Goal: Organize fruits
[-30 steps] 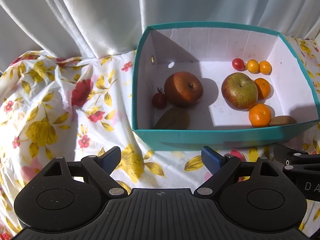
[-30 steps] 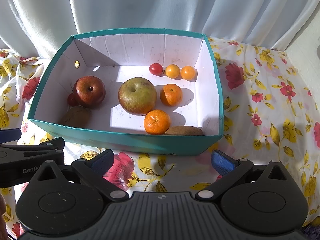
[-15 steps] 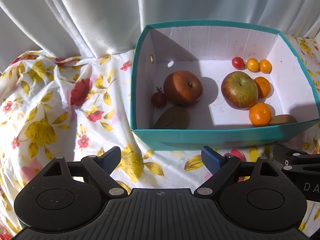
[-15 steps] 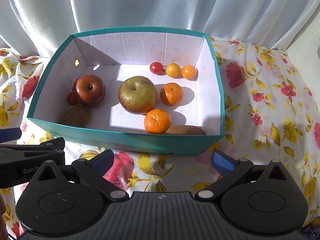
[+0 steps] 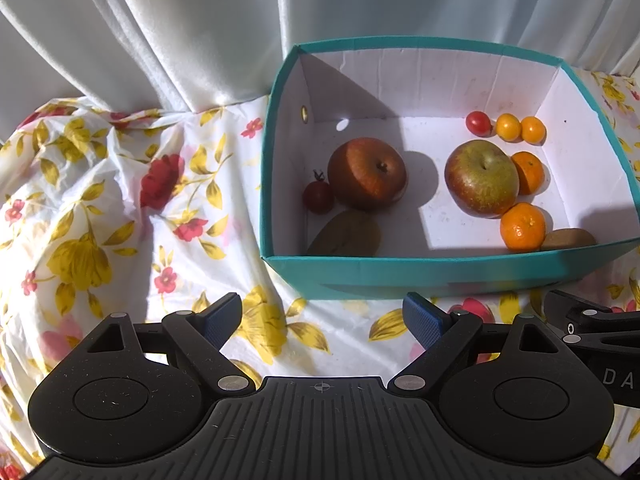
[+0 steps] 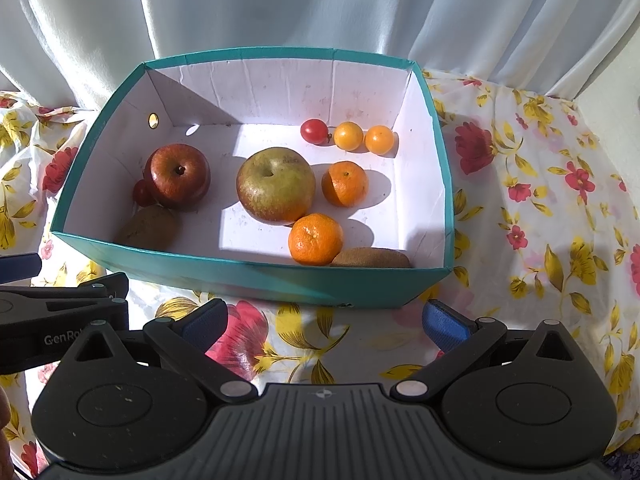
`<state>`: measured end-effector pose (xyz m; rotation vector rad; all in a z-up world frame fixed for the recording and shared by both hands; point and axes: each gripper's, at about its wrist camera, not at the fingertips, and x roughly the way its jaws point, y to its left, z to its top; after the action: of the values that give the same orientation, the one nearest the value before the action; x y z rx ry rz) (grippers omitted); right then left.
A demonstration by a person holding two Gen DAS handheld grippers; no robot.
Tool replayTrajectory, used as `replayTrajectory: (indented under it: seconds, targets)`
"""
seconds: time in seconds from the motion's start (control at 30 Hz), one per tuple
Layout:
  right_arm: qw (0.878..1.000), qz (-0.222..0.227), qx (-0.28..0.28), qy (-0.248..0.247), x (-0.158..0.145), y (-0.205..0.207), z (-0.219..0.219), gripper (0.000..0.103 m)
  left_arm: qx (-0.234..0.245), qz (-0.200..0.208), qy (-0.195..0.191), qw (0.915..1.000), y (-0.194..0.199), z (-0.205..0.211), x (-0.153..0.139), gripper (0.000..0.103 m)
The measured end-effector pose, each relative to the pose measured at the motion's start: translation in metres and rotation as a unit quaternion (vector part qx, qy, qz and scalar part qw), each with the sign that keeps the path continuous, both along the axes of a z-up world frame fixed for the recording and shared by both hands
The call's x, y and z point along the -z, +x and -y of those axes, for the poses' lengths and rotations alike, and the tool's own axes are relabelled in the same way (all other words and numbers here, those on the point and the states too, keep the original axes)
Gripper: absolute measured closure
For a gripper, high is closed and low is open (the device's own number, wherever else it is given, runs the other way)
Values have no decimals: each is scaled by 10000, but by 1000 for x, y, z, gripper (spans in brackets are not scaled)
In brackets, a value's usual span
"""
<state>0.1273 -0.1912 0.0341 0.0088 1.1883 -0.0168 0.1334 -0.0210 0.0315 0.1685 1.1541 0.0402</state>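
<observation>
Both hand-held grippers hang just short of the teal box's near wall, each spread wide with nothing between its blue pads: the left gripper (image 5: pixel 322 318) before the box's left half, the right gripper (image 6: pixel 324 320) before its right half.

Every fruit in view lies inside the teal box (image 6: pixel 256 276) on the flowered cloth (image 6: pixel 540 208). From left to right: a dark cherry tomato (image 6: pixel 141 193) touching the red apple (image 6: pixel 177 176), with a kiwi (image 6: pixel 150 227) in shadow just in front of them by the near wall. Then the green-red apple (image 6: pixel 275 185) at the middle, a mandarin (image 6: pixel 345 183) beside it on the right and a second mandarin (image 6: pixel 316 239) at its front, touching a second kiwi (image 6: pixel 372 258) against the near wall. Along the back wall sit a red cherry tomato (image 6: pixel 315 131) and two yellow cherry tomatoes (image 6: pixel 364 138) in a row.

Gathering looks done, since no fruit shows on the cloth — what may remain is grouping like with like, as the apples, kiwis and red tomatoes lie apart.

Writing: "GenRo", cut off, on the left gripper's body seen from the right wrist; "DA", also cut off, on the right gripper's body seen from the left wrist.
</observation>
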Motion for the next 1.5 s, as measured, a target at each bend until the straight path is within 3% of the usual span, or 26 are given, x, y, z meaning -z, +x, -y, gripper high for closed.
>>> replayTrajectory:
  seconds: [1.5]
  targets:
    - [10000,-28,-9,-9,2,-2,0,0,36,79,147,9999,-2,3,0,15]
